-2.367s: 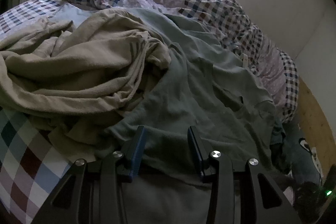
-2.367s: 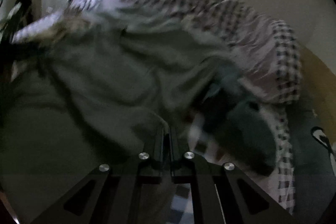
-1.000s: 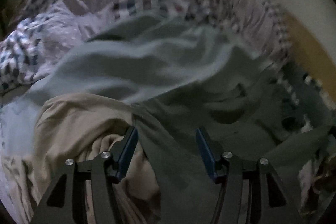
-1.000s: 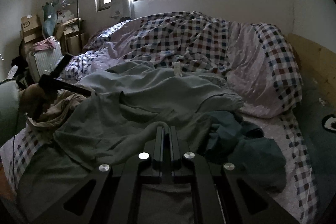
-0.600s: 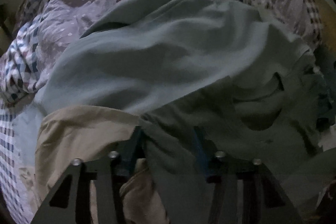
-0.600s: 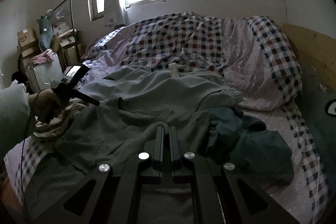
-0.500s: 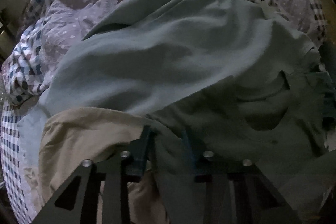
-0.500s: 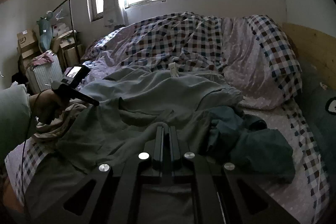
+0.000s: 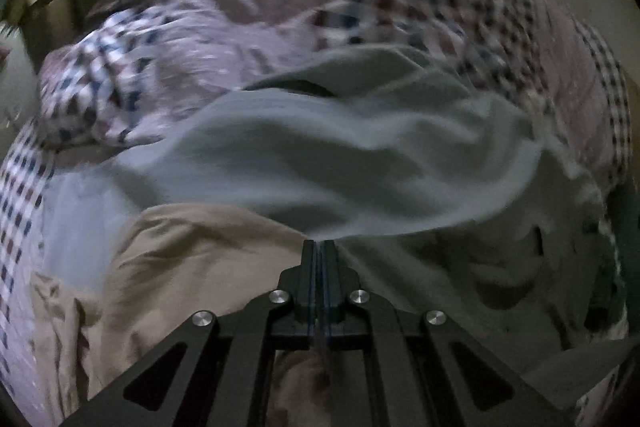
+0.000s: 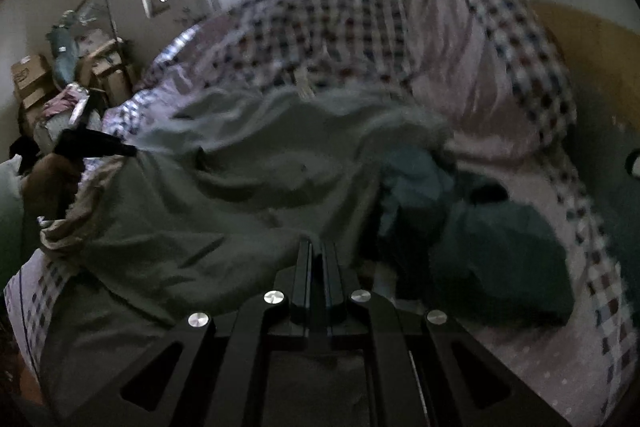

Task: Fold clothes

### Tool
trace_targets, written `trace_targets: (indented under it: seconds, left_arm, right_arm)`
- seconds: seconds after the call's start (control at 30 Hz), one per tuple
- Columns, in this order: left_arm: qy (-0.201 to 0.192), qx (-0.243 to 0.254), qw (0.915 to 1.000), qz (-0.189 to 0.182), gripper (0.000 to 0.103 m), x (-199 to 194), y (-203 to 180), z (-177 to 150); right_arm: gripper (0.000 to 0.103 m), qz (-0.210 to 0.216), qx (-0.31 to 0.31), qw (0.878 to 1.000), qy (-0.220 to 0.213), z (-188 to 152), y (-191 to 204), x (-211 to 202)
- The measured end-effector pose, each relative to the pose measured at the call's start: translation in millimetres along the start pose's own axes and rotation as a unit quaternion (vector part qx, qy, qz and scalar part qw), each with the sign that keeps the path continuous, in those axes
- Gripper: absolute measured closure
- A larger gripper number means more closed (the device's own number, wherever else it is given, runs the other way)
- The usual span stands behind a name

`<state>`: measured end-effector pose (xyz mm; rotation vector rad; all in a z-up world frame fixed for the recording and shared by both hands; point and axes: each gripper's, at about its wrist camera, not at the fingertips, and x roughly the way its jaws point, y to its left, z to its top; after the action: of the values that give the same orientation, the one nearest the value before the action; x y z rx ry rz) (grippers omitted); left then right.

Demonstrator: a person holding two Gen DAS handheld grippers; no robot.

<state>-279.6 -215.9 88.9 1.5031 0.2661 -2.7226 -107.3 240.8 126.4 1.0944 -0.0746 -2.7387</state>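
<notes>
Dark grey-green cotton garment, crumpled at lower centre of the frame on the checked-quilt bed: your left claw and right claw both pinch its edge, so lift evenly, keeping it taut.

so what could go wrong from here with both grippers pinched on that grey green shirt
1. The left gripper is shut on a thin edge of the grey-green shirt; a pull could slip the fabric free.
2. The beige garment lies right against that pinch and may be dragged along.
3. The right gripper holds the same shirt beside a dark teal garment, with a pale green one overlapping it; lifting may tangle them.
</notes>
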Motion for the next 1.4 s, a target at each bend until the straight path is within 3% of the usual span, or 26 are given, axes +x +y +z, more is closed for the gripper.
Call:
trace_targets:
  seconds: [0.2,0.3,0.37,0.4,0.5,0.63,0.67,0.77,0.87,1.0,1.07,1.13,1.27,1.4]
  left_arm:
    - [-0.05,-0.06,0.9967,-0.023,0.102,-2.3,27.0,-11.2]
    - [-0.084,-0.085,0.9928,-0.007,0.103,-5.3,39.5,-16.3]
    - [-0.066,-0.088,0.9939,0.004,0.103,3.8,53.1,-13.0]
    - [-0.042,-0.084,0.9955,-0.007,0.103,10.9,57.6,-11.2]
    - [-0.009,-0.035,0.9993,-0.009,0.103,9.0,45.6,-9.8]
    - [-0.004,0.004,0.9992,-0.04,0.053,-10.6,13.8,-8.8]
    - [-0.002,0.018,0.9989,-0.044,0.05,-14.3,2.7,-10.8]
    - [0.03,0.084,0.996,-0.012,0.05,-11.7,-34.7,-17.3]
    - [0.059,0.135,0.9871,0.062,0.054,3.1,-60.5,-23.7]
    - [0.079,0.167,0.9767,0.11,0.07,17.9,-70.2,-31.4]
    - [0.085,0.183,0.9693,0.14,0.088,26.8,-71.1,-34.3]
    - [0.087,0.193,0.9642,0.16,0.096,34.2,-70.0,-34.8]
    - [0.069,0.168,0.9723,0.147,0.101,27.9,-61.7,-32.3]
    - [0.018,0.104,0.9885,0.108,0.101,5.3,-46.8,-22.1]
  right_arm:
    - [0.1,-0.023,-0.001,0.999,0.036,7.0,-17.8,36.4]
    - [0.1,-0.029,0.011,0.999,0.038,3.1,-27.7,36.5]
    - [0.1,-0.026,0.022,0.999,0.037,-2.4,-32.6,33.9]
    - [0.1,-0.02,0.026,0.999,0.033,-3.3,-31.9,32.3]
    - [0.1,-0.013,0.034,0.999,0.022,-6.8,-27.2,26.6]
    - [0.1,-0.009,0.028,1.0,0.008,-1.4,-14.0,19.0]
    - [0.1,-0.007,0.027,1.0,0.005,-1.0,-11.0,17.2]
    - [0.1,0.0,0.018,1.0,0.006,-1.4,-2.3,17.9]
    - [0.1,0.011,0.019,1.0,0.01,-3.3,0.3,21.3]
    - [0.1,0.016,0.022,1.0,0.013,-5.1,0.0,24.2]
    - [0.1,0.021,0.025,0.999,0.015,-6.1,-0.5,25.9]
    - [0.1,0.022,0.025,0.999,0.016,-6.9,-1.3,26.4]
    - [0.1,0.02,0.029,0.999,0.014,-7.9,-6.1,25.8]
    - [0.1,0.01,0.038,0.999,0.011,-8.5,-14.6,25.8]
